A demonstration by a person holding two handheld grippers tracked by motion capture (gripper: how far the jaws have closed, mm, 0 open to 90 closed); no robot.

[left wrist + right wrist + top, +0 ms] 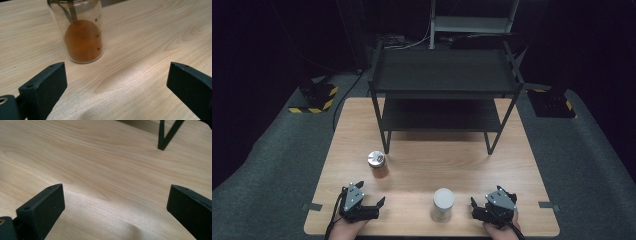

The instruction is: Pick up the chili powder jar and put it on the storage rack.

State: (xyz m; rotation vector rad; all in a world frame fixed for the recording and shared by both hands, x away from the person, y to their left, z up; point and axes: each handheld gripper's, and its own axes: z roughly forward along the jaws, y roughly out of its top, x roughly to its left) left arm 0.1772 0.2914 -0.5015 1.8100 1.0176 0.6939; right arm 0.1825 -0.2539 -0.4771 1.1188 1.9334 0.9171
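Observation:
A small glass jar [377,164] with a silver lid and orange powder inside stands left of the table's middle. The left gripper view shows the same jar [83,37] just ahead of the jaws and a little to their left. My left gripper [371,193] rests open near the front edge, apart from the jar, and nothing lies inside the left gripper [115,82]. A second jar with a white lid [443,204] stands at the front centre. My right gripper [485,197] sits open to its right, and bare wood lies under the right gripper [115,202].
A black two-tier shelf [444,92] stands across the back half of the wooden table [437,160]. One of its front legs [165,137] rises ahead of my right gripper. Grey carpet surrounds the table, with dark equipment beyond it.

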